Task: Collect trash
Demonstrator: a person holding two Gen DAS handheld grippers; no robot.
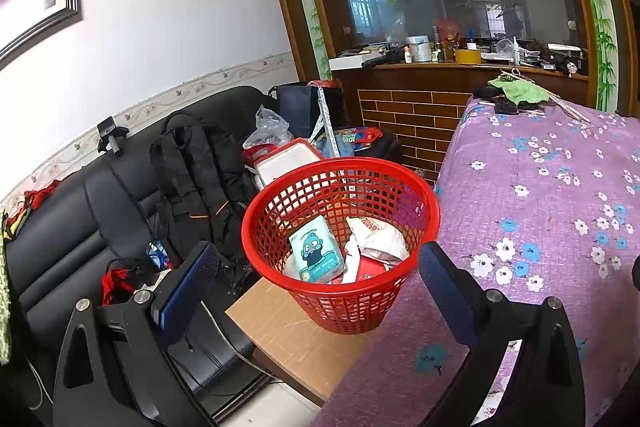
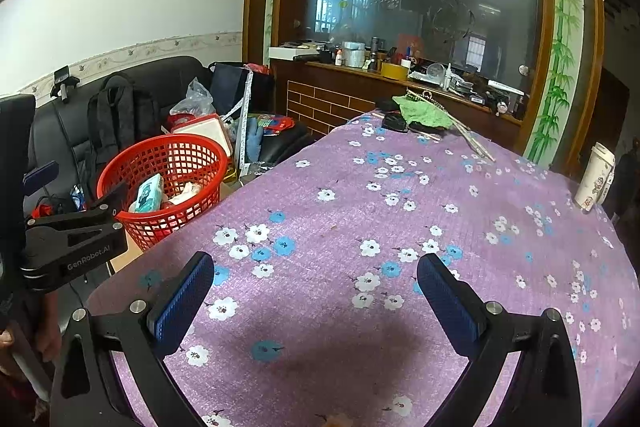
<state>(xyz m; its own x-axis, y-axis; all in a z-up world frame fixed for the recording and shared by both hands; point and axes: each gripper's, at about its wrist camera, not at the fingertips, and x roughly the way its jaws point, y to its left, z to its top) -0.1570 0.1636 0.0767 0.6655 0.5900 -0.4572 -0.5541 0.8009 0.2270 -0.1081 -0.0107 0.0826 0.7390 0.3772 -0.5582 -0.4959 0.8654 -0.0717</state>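
A red mesh basket [image 1: 340,247] stands on a cardboard-topped stand left of the table. It holds a teal tissue pack [image 1: 316,253] and crumpled white wrappers [image 1: 376,239]. My left gripper [image 1: 316,263] hovers open and empty just in front of the basket. The basket also shows in the right wrist view [image 2: 160,183]. My right gripper [image 2: 316,279] is open and empty over the purple floral tablecloth [image 2: 360,227]. A paper cup [image 2: 596,179] stands at the table's right edge. A green cloth, dark items and chopsticks [image 2: 424,115] lie at the far end.
A black sofa [image 1: 100,227] on the left carries a black backpack [image 1: 200,171], bags and a white box [image 1: 288,159]. A cluttered wooden counter [image 1: 460,59] with a glass partition stands behind the table. The left gripper's body [image 2: 72,239] shows at the right wrist view's left edge.
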